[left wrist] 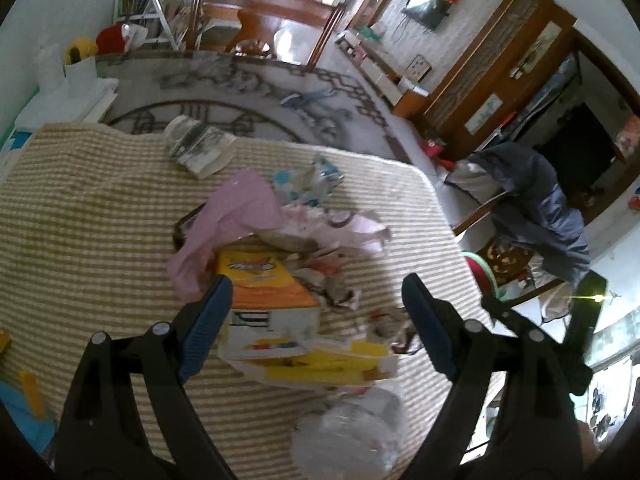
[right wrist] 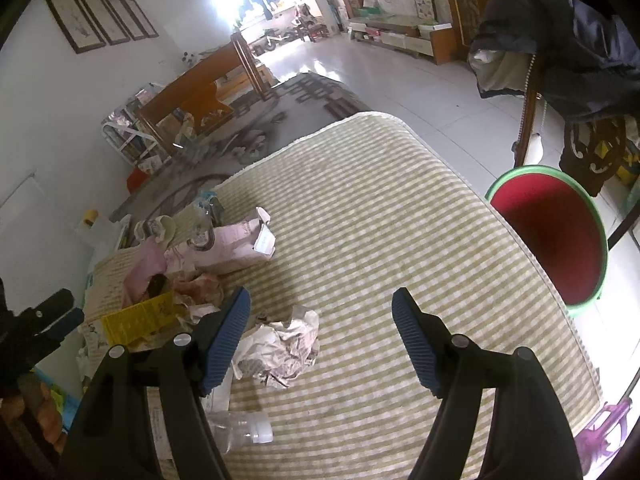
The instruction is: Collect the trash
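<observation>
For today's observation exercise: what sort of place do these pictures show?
Probably a home living room: a wall-mounted TV, a wooden bench on a patterned rug, and framed pictures on the wall.

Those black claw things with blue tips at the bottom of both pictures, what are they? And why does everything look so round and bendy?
They are grabbing tools, one in each of a person's hands. No robot is here. A small camera sits on each tool and looks forward along its jaws, and its wide lens bends the room.

One picture comes from the left gripper, the other from the right gripper. Both have their jaws wide open and hold nothing.

Below them lies a striped mat with trash on it: a yellow box, pink paper, a crumpled newspaper ball and a clear plastic bottle. Beside the mat stands a red bucket with a green rim, perhaps where the trash goes.
</observation>
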